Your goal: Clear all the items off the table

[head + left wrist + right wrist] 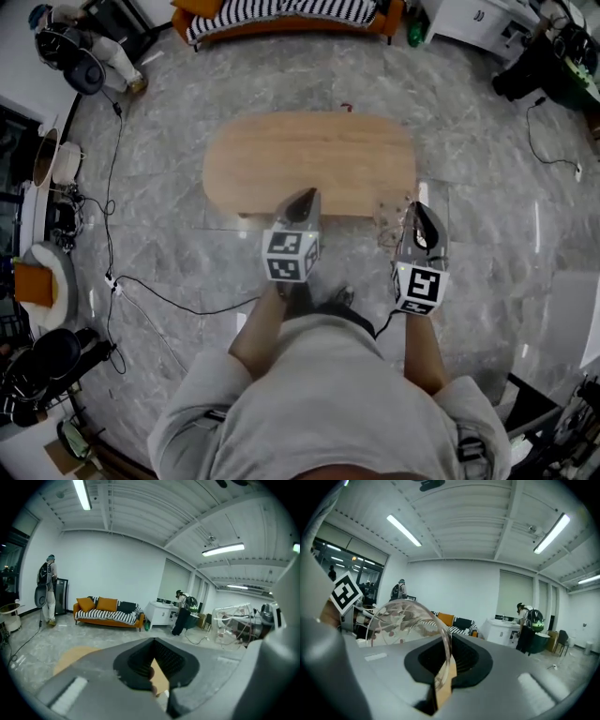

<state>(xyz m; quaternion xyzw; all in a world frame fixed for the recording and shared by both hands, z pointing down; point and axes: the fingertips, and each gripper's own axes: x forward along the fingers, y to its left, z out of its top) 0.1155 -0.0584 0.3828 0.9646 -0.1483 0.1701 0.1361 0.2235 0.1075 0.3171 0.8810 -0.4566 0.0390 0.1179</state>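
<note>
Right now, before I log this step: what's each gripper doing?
Left gripper: shut, nothing between the jaws.
Right gripper: shut on the glass, at its rim.

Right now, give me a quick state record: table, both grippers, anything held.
table: oval wooden top, nothing visible on it
left gripper: fingers together, nothing held
right gripper: fingers clamped on the rim of the glass
glass: clear, reddish pattern, held by the table's near right edge
task status: table looks cleared; the glass is in hand
</note>
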